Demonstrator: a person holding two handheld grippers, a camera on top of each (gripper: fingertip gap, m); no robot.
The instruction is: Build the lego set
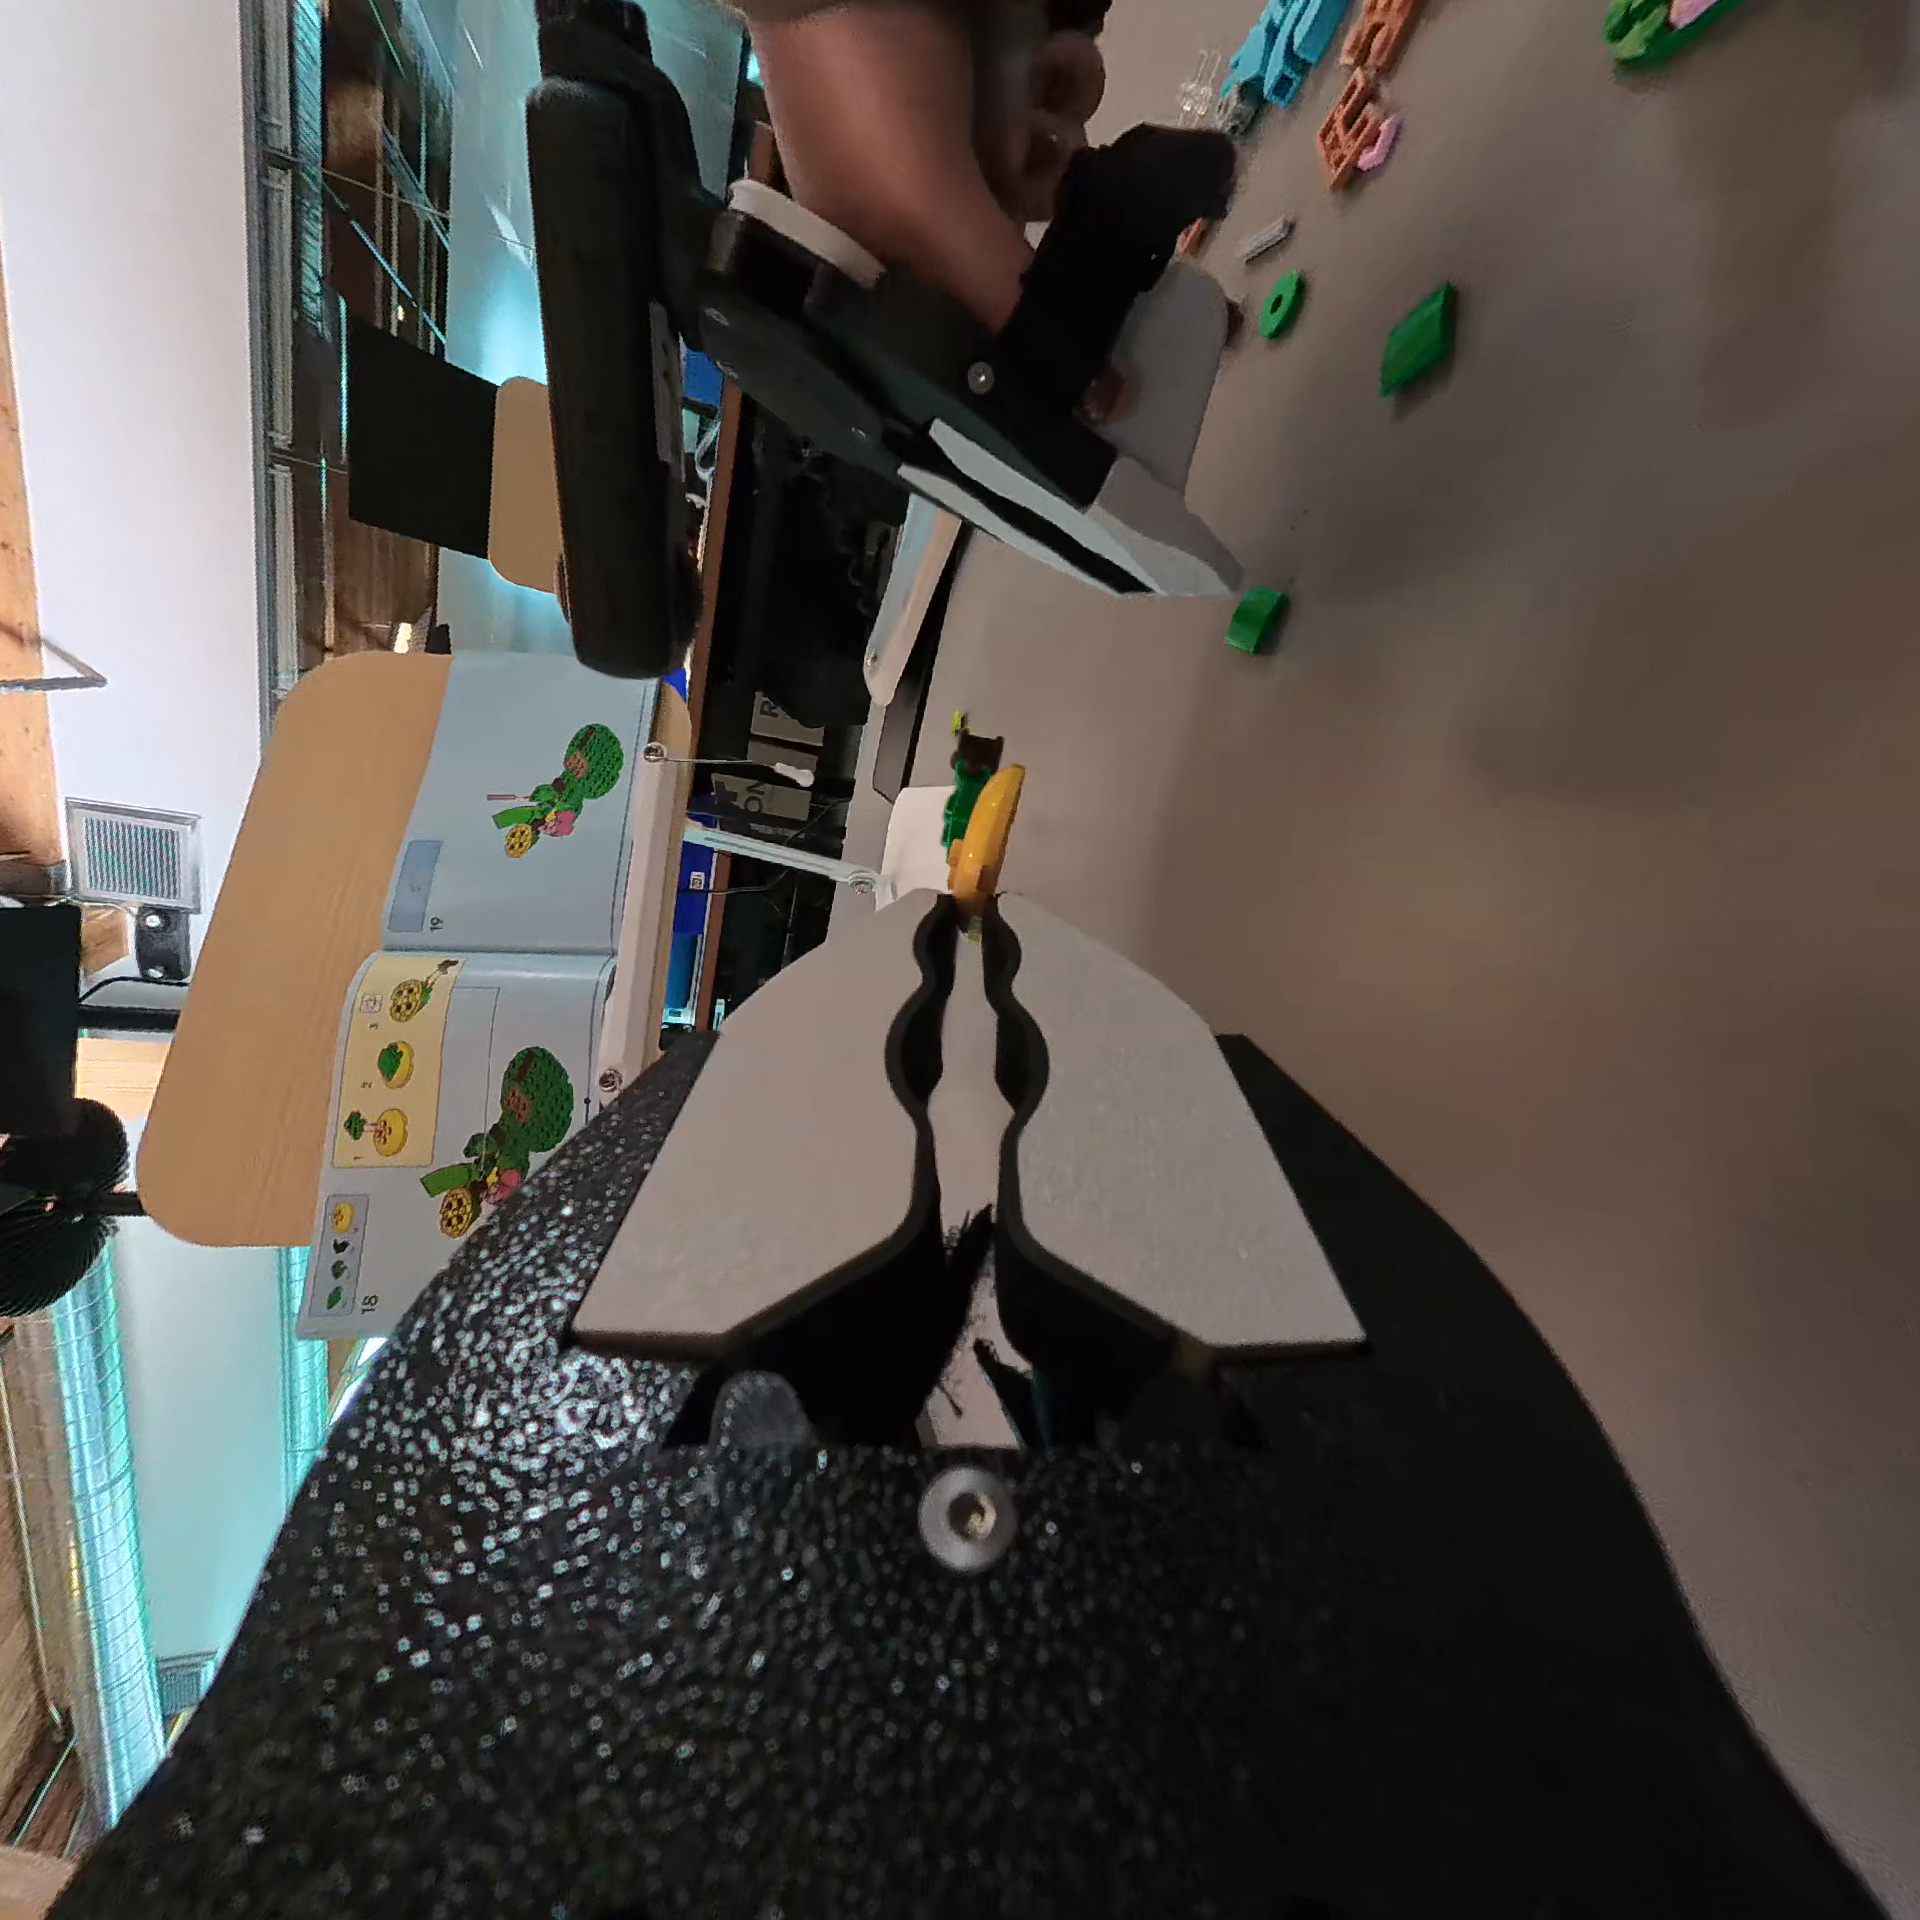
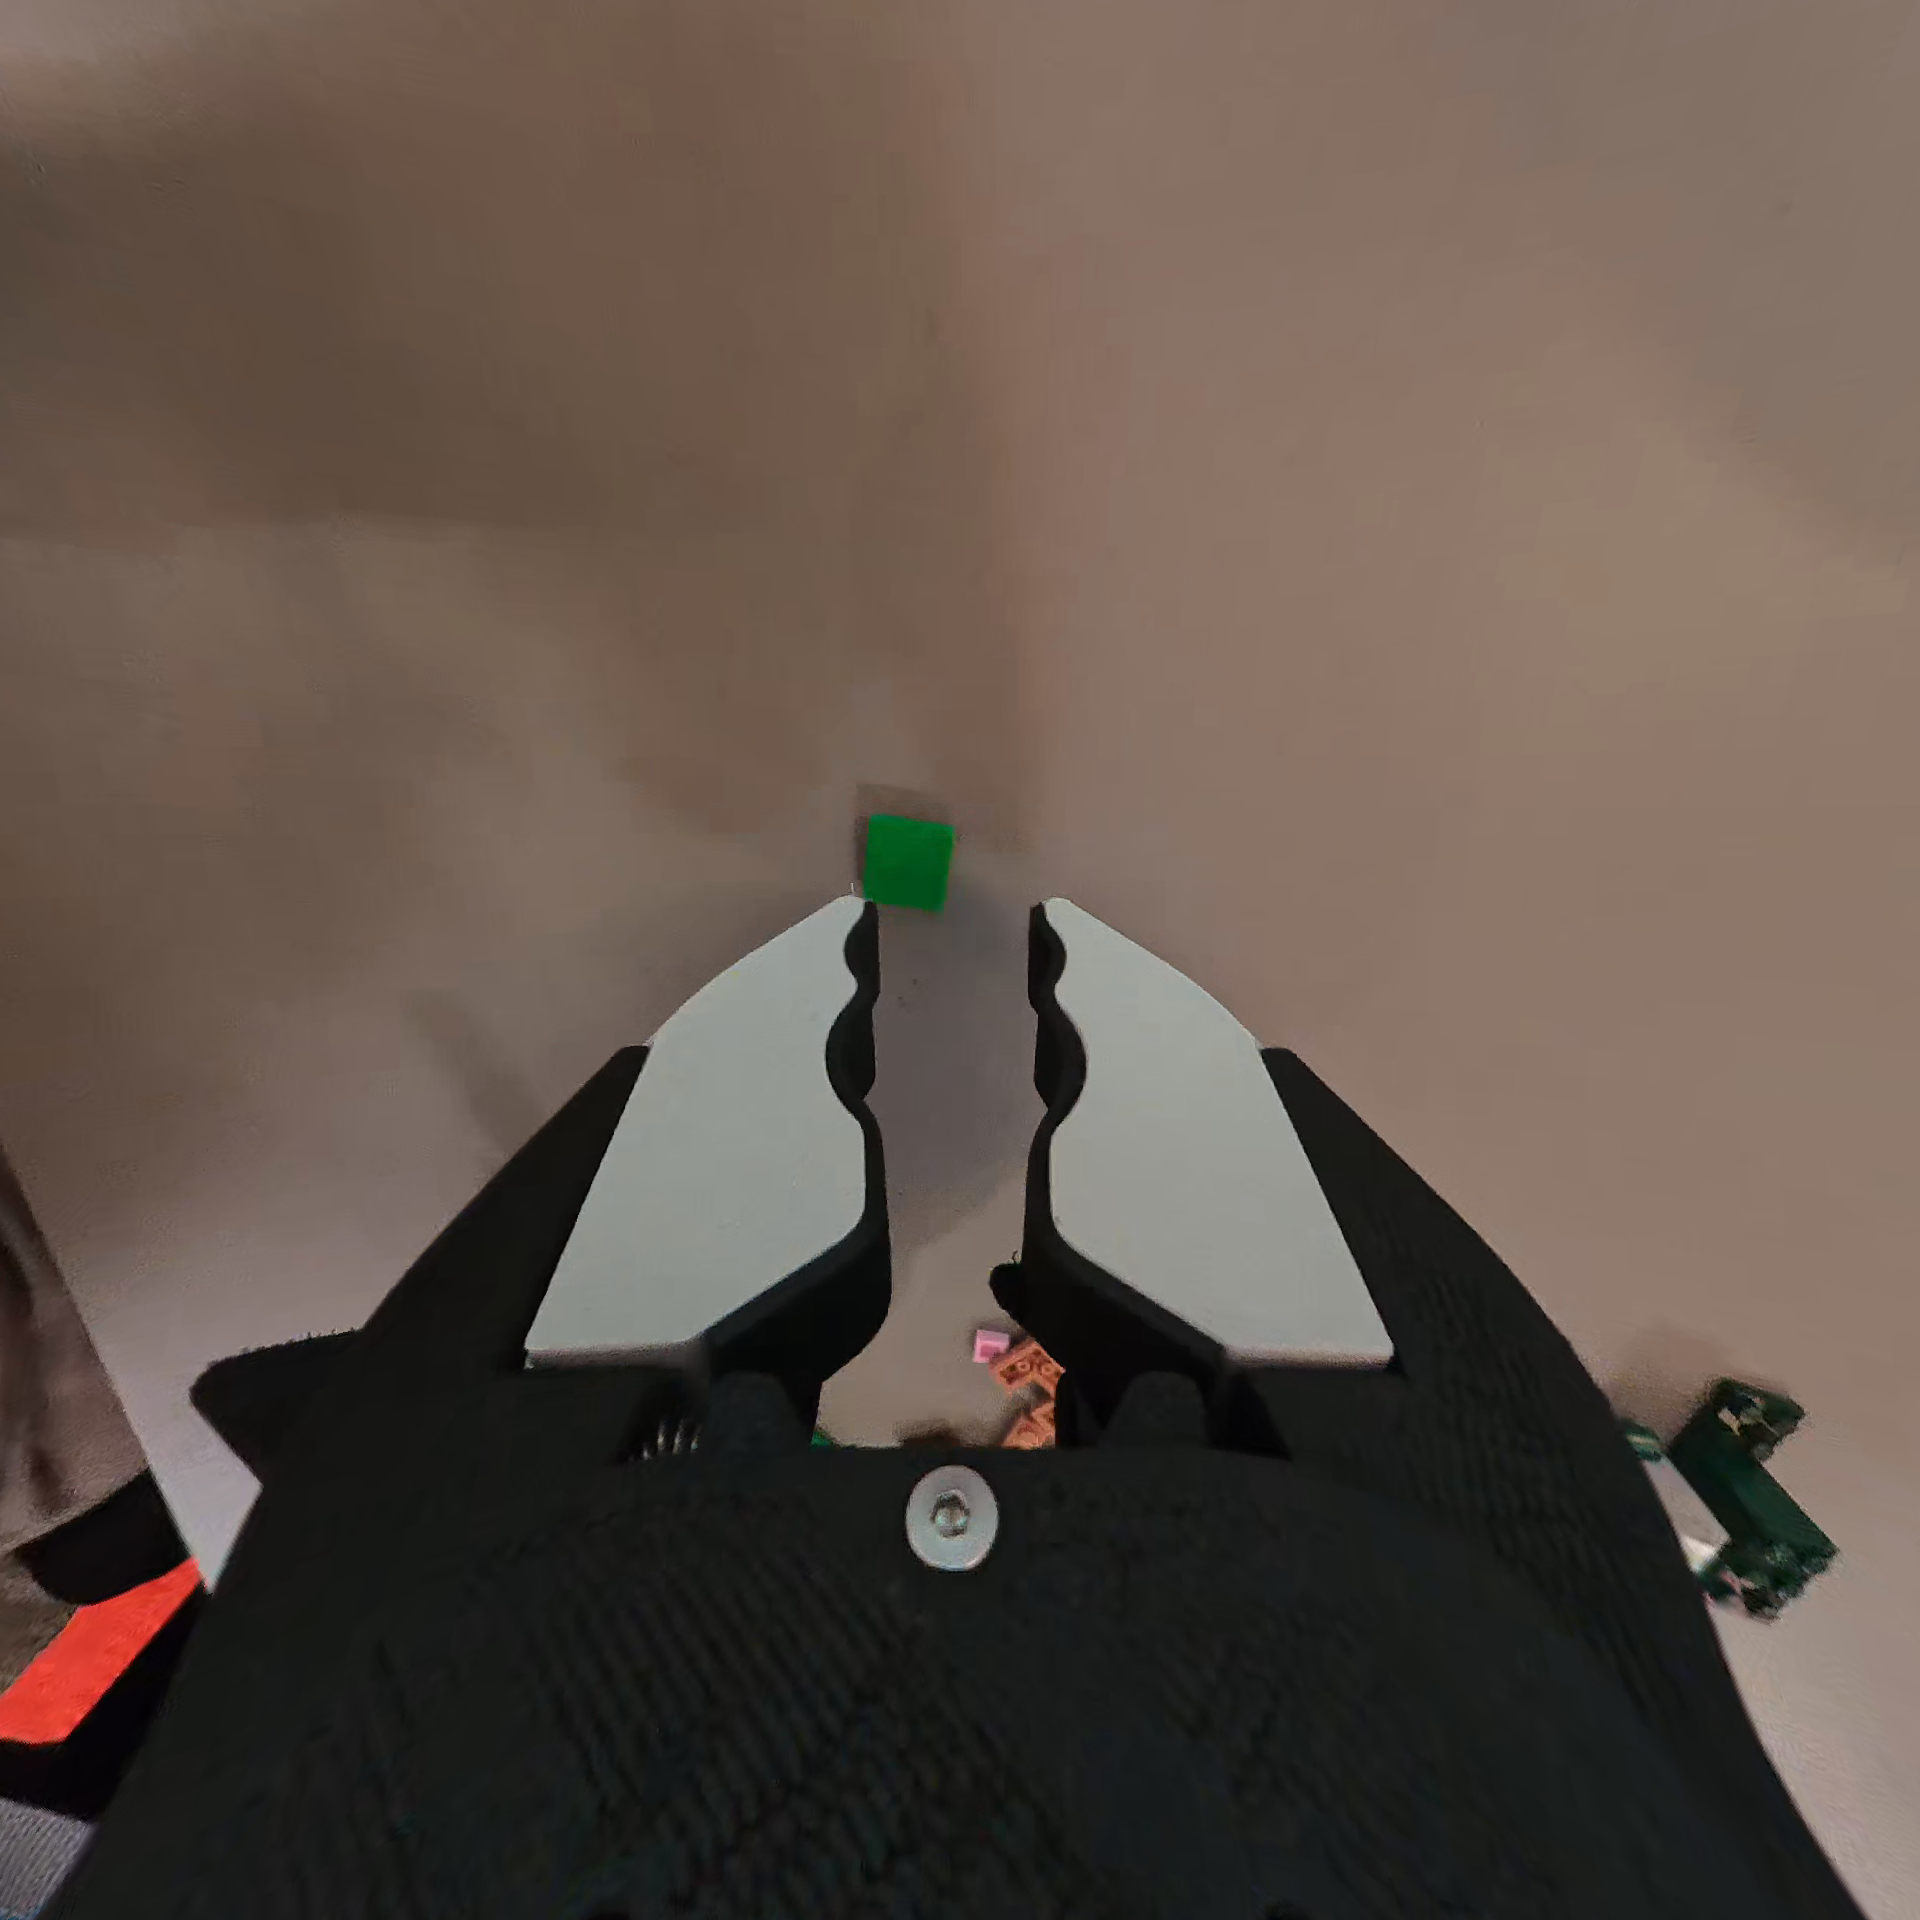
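My left gripper (image 1: pixel 977 906) is shut on the edge of a yellow round lego piece (image 1: pixel 992 826) that has small green and brown pieces (image 1: pixel 966 774) on it, held above the grey table (image 1: pixel 1558 935). My right gripper (image 2: pixel 951 906) is open and empty, low over the table. A small green lego piece (image 2: pixel 907 862) lies just beyond its left fingertip (image 2: pixel 847 914). In the left wrist view the right gripper (image 1: pixel 1205 540), held by a hand, hovers right next to this green piece (image 1: pixel 1255 620).
An open instruction booklet (image 1: pixel 499 987) stands on a wooden board at the table's far side. A green ring (image 1: pixel 1280 304), a green tile (image 1: pixel 1418 340), blue pieces (image 1: pixel 1288 52) and orange-brown pieces (image 1: pixel 1361 114) lie scattered. A green circuit board (image 2: pixel 1745 1496) lies near the right gripper. Across from one pair of fingers to the other is roughly 15 cm. My right gripper's tips are some 6 cm from the green tile (image 1: pixel 1418 340).
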